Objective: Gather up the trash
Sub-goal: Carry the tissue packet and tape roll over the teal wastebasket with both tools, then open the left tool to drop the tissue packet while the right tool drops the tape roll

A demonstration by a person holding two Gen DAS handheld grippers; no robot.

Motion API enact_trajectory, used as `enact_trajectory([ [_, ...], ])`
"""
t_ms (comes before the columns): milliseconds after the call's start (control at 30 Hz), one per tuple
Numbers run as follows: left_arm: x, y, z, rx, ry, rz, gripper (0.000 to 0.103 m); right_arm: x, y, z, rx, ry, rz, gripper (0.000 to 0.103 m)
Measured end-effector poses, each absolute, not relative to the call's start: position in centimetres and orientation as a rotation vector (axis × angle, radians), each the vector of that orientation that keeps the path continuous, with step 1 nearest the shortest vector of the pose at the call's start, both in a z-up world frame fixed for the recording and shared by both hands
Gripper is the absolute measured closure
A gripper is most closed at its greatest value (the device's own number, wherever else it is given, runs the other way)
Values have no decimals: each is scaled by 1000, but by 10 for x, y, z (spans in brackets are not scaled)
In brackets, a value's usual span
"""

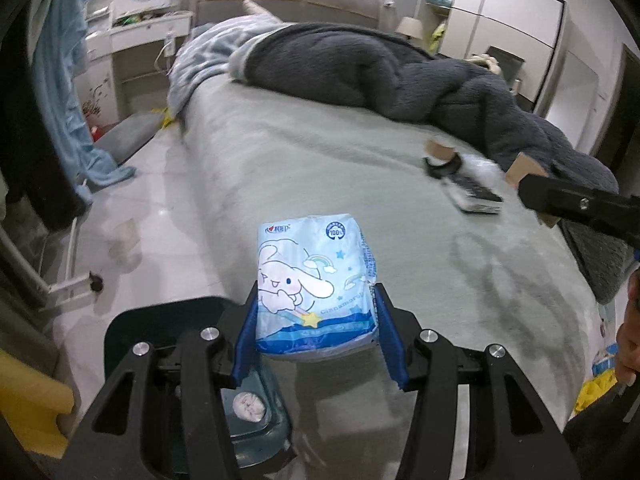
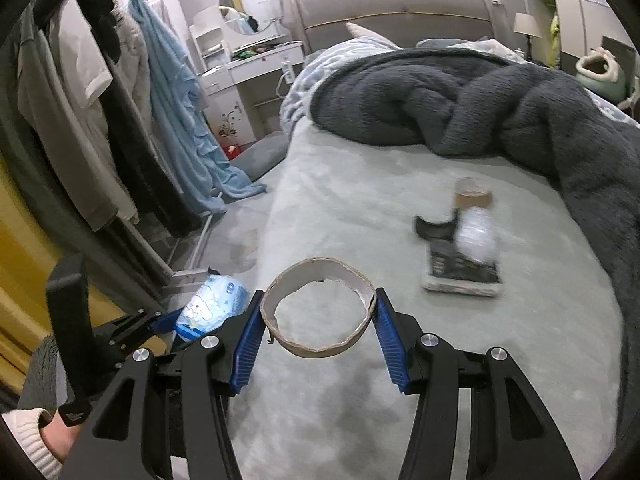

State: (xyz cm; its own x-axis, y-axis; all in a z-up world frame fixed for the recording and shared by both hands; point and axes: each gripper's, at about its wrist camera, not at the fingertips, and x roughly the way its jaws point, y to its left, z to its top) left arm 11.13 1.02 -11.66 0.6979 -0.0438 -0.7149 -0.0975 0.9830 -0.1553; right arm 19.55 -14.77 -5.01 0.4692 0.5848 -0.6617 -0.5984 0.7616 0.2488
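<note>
Bedroom scene, both wrist views angled down over a grey-green bed (image 1: 320,168).

Left gripper (image 1: 316,320): tilted forward and down, blue pads (image 1: 246,328) pressed against both sides of a pale blue tissue pack (image 1: 316,292) printed with a cartoon rabbit. Pack stands upright between the jaws, lifted clear of the bedcover. Directly below the gripper, at the bed's edge, a dark teal bin (image 1: 256,412) with a crumpled white wad (image 1: 248,406) inside.

Right gripper (image 2: 318,320): also pitched down over the bed, jaws clamped on the outer wall of a cardboard ring (image 2: 320,308), one pad on each side. Ring lies roughly flat in the grip, torn along its far inner edge, bedcover visible through the hole. In the left view this gripper enters from the right edge with brown cardboard at its tip.

From the right view, the left gripper and its pack show at lower left, beside the bed; a hand (image 2: 56,438) in a cream knit cuff shows at the bottom left corner.

Still lying on the bed, well apart from both grippers: a brown cardboard tube (image 2: 472,196), a black curved piece (image 2: 434,228), a white crumpled wrapper (image 2: 478,236), and a dark flat box (image 2: 464,272), all blurred. Dark grey fleece blanket (image 2: 500,108) heaped beyond them.
</note>
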Motion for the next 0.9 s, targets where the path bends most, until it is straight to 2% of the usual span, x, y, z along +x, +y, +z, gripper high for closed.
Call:
enact_trajectory([
  [900, 95, 104, -169, -307, 986, 179, 47, 182, -14, -75, -139, 869, 868, 49],
])
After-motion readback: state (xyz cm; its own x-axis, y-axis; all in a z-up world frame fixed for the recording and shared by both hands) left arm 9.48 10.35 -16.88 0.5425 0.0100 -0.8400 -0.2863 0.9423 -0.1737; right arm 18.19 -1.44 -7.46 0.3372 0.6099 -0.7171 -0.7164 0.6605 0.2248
